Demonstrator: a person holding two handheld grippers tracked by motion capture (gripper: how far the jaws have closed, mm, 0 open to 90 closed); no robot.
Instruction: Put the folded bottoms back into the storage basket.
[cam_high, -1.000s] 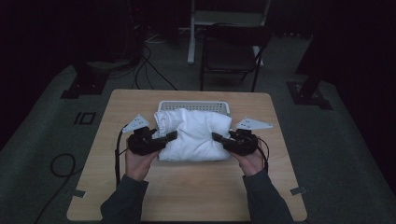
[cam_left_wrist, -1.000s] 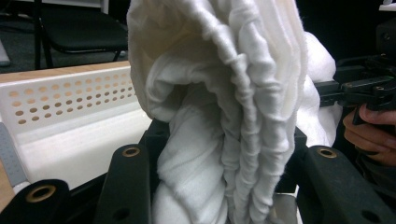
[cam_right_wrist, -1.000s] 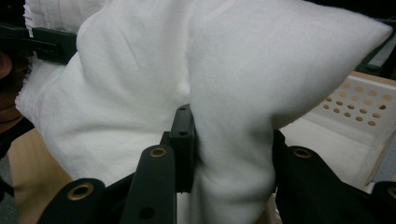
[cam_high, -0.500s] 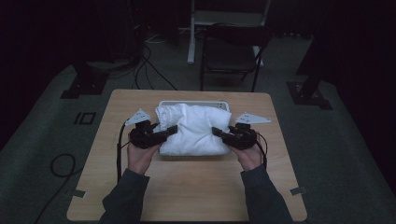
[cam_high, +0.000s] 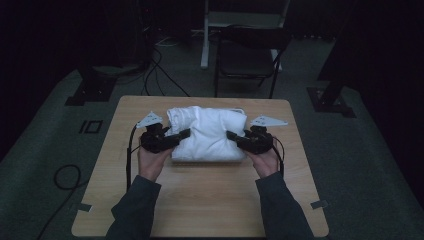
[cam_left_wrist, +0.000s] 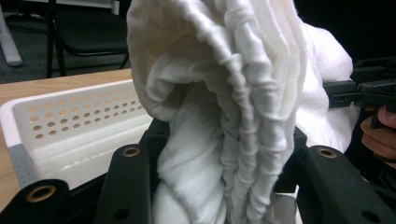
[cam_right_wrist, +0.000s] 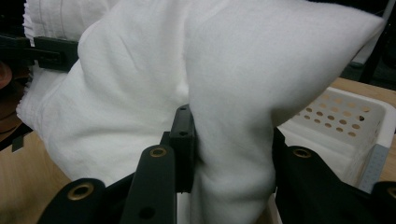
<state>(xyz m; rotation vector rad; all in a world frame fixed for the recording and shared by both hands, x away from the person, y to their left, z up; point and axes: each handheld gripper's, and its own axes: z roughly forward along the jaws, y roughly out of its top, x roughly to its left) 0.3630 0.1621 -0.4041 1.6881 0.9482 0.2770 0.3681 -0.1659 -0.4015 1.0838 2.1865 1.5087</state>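
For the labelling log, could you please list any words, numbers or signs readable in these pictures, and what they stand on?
None can be read: no text shows on the white towel, the white perforated basket, the left gripper, the right gripper or the table.

Dim room; wooden table (cam_high: 200, 200) set on grey floor (cam_high: 45, 150); dark chair (cam_high: 247, 55) placed behind; cables (cam_high: 160, 70) strewn on floor.

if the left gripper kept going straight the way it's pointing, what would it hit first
The folded white towel already clamped between its jaws. The left gripper points across the table, so beyond the bundle it would probably reach the right gripper, though depth is hard to judge.
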